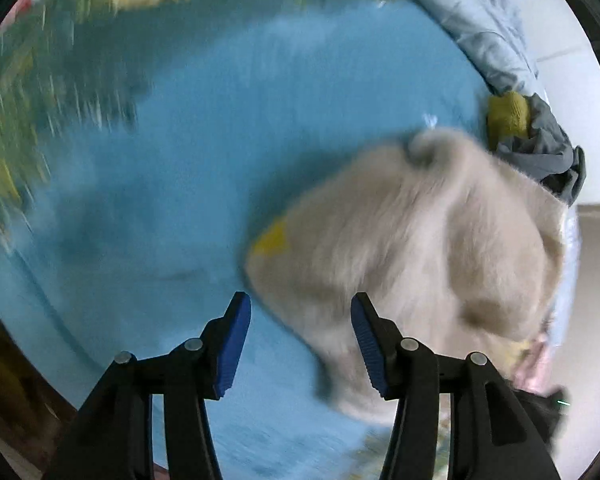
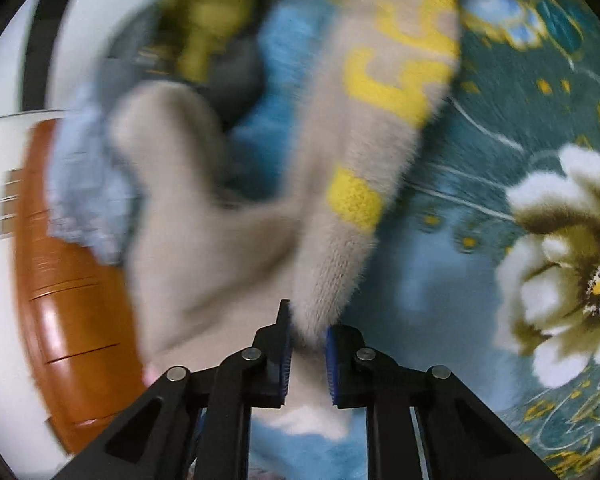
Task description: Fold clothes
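Midway through a laundry session, the right gripper [image 2: 306,350] clamps its blue pads on a bunched fold of a beige fuzzy sweater [image 2: 228,216], the knit squeezed into the narrow gap between the jaws. From that pinch the garment rises away from the camera, its yellow knitted lettering [image 2: 396,76] and a yellow patch [image 2: 354,198] showing on the panel that runs up and to the right. To the left of the sweater sits a pale blue fluffy cloth [image 2: 88,192], with an orange-brown wooden surface [image 2: 72,300] just beyond it.

The left gripper [image 1: 300,348] stands about half open with nothing pressed between its pads — the sweater's [image 1: 420,248] near edge passes just beyond the right-hand finger [image 1: 370,346], apart from the left one. Seen from this side, the sweater lies heaped on the right of a blue blanket [image 1: 180,200], a yellow mark peeking out at its left edge. Beyond it, at the far right, rest an olive-yellow knit [image 1: 506,114] and a dark grey garment [image 1: 548,156], touching each other, with a pale grey-blue cloth [image 1: 480,20] trailing farther off.

The blanket's border — teal, with a large white-and-olive flower [image 2: 564,264] — fills the right of the right wrist view. Both views are blurred.
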The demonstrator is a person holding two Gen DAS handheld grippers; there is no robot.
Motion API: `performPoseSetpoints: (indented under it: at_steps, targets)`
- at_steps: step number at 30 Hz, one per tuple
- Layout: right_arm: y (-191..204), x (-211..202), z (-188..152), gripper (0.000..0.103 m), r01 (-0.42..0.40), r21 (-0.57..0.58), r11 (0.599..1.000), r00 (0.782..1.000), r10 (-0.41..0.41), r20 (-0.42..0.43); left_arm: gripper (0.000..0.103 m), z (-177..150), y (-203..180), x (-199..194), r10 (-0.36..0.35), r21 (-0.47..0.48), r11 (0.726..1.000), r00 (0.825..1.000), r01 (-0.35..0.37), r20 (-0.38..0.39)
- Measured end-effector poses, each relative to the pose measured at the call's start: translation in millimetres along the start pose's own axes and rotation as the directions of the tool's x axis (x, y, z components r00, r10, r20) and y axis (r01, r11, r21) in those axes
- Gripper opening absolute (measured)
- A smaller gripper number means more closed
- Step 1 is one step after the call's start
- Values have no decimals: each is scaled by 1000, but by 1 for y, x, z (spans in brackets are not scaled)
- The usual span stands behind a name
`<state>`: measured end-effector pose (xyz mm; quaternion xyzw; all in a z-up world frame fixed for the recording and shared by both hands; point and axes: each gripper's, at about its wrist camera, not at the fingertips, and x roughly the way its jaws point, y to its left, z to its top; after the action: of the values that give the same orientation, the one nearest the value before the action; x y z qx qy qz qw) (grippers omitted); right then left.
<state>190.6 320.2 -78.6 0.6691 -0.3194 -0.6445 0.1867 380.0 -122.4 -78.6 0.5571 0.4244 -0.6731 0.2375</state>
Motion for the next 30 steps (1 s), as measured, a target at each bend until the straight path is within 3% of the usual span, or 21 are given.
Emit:
performPoseSetpoints:
  at_steps: [3, 6, 11, 12, 16, 19, 23, 30]
  targets:
    - [18, -36, -6, 14, -116, -31, 993, 993, 117, 26, 53, 9, -20, 0, 13, 12, 1000, 1000, -13, -3]
    - [30, -78, -12, 14, -251, -42, 967, 965, 253, 70, 53, 15, -34, 0, 3, 34, 999, 1000, -3, -19]
    - [48, -150, -15, 14, -371, -100, 923, 910, 383, 159, 53, -1, -78, 8, -94, 111, 988, 991, 105, -98]
    - [53, -169, -13, 14, -388, -124, 913, 895, 405, 186, 53, -7, -89, 10, -112, 124, 984, 987, 127, -118]
    - [87, -216, -6, 14, -328, -262, 908, 897, 386, 215, 53, -31, -138, 20, -140, 205, 962, 971, 179, -192]
    - [134, -213, -1, 14, -252, -367, 895, 917, 342, 204, 53, -37, -151, 16, -172, 203, 955, 962, 215, -212]
    - [185, -189, 5, 14, -244, -466, 850, 931, 340, 134, 53, -22, -110, -10, -202, 134, 966, 967, 223, -154]
    - [301, -32, -30, 14, -257, -625, 737, 965, 233, -123, 53, 9, 24, -63, -171, -91, 981, 985, 171, 5]
